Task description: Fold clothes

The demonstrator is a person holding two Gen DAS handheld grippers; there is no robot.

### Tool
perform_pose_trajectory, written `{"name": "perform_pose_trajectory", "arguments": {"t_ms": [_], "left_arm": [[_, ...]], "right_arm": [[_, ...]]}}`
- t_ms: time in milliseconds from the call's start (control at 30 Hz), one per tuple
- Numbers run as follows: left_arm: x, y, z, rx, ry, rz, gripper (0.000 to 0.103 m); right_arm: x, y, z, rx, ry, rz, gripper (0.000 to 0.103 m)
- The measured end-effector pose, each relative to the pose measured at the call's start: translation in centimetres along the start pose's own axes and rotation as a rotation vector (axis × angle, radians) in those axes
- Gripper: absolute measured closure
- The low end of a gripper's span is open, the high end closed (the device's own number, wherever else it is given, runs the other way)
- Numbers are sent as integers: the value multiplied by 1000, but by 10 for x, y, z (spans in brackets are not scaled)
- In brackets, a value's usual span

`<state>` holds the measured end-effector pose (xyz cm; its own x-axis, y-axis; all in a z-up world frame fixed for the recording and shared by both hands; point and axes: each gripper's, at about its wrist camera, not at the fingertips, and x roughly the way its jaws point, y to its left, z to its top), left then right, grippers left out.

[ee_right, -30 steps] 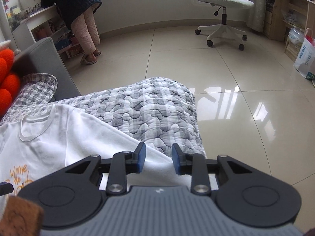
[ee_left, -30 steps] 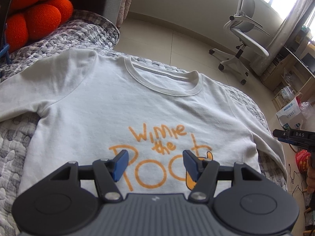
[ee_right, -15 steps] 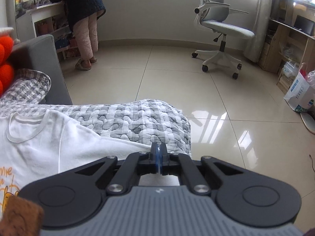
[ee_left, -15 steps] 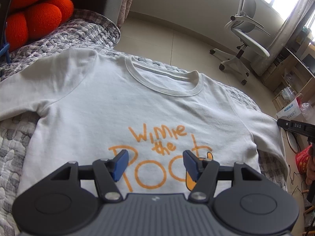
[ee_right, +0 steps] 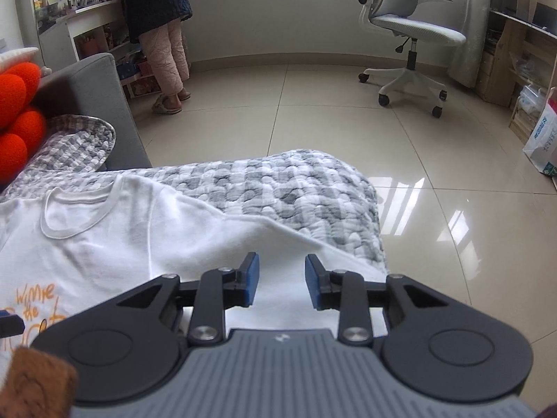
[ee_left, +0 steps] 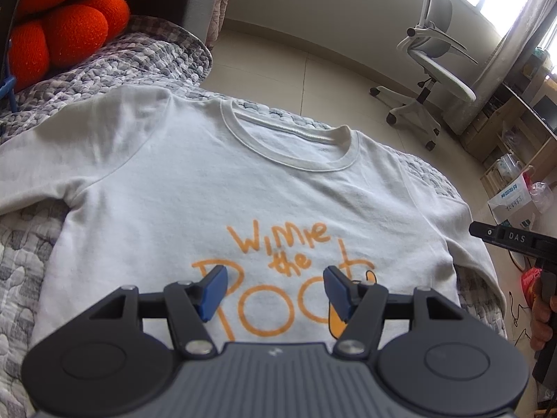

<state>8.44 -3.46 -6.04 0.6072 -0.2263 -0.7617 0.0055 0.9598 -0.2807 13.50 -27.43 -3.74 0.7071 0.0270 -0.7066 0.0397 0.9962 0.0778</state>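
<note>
Hovering over the white sweatshirt (ee_left: 216,188) now, which lies flat, print side up, on the grey quilted blanket (ee_right: 296,188), collar pointing away from me toward the blanket's far edge; its long axis runs from me to that collar, the sleeves spreading out sideways; my left gripper (ee_left: 275,292) hangs above the orange lettering at mid-chest, fingers spread wide with nothing between them; my right gripper (ee_right: 282,284) sits over the right sleeve (ee_right: 278,240), which trails toward the blanket's right edge, and its jaws are opening, the sleeve cloth below the blue pads, not pinched; so the right hand is clearly the nearer one to that sleeve, and I judge the fold starts there, carrying the sleeve leftward across the chest; the left sleeve (ee_left: 45,160) lies toward the blanket's left edge, well apart from either gripper.
</note>
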Motion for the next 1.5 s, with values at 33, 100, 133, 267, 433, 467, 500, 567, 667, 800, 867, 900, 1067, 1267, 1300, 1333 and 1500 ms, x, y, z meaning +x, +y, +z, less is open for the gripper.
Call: {"name": "perform_pose_trajectory", "arguments": {"t_ms": [33, 100, 133, 267, 433, 467, 500, 567, 667, 800, 867, 900, 1067, 1267, 1300, 1333, 1500], "left_arm": [[-1, 1, 0, 0, 0, 1, 40], [-4, 4, -1, -3, 0, 2, 40], [-5, 5, -1, -4, 1, 3, 40], [-10, 14, -2, -10, 1, 11, 41], [-20, 23, -6, 8, -9, 31, 45], [-21, 25, -8, 11, -8, 34, 46], [-22, 27, -9, 15, -7, 37, 46], [-23, 31, -13, 23, -6, 46, 47], [-25, 35, -17, 48, -8, 55, 51], [-30, 42, -19, 67, 11, 47, 51], [-33, 46, -19, 68, 19, 45, 51], [-35, 48, -20, 63, 24, 43, 51], [-45, 51, -22, 47, 79, 28, 51], [-63, 55, -44, 103, 195, -23, 50], [-67, 57, -49, 117, 214, -37, 50], [-73, 61, -54, 127, 228, -41, 50], [-104, 91, -80, 103, 299, -78, 50]], "right_arm": [[0, 2, -3, 0, 11, 1, 70], [0, 6, -11, -3, 28, -7, 70], [-1, 8, -15, -7, 34, -16, 69], [-19, 12, -25, 15, 9, -12, 68], [-46, 26, -36, 44, -49, 91, 68], [-49, 32, -39, 51, -52, 124, 68], [-52, 37, -42, 58, -53, 156, 69], [-55, 50, -50, 52, -43, 209, 77], [-51, 75, -68, -23, 20, 222, 82], [-56, 78, -85, -81, 53, 143, 87], [-64, 72, -89, -61, 57, 125, 96], [-68, 68, -91, -46, 59, 114, 96], [-100, 66, -101, 11, 38, 114, 80], [-110, 89, -128, -71, 112, 97, 87], [-109, 89, -133, -85, 132, 77, 94], [-111, 86, -138, -82, 137, 72, 96], [-132, 79, -157, -93, 169, 67, 96]]}}
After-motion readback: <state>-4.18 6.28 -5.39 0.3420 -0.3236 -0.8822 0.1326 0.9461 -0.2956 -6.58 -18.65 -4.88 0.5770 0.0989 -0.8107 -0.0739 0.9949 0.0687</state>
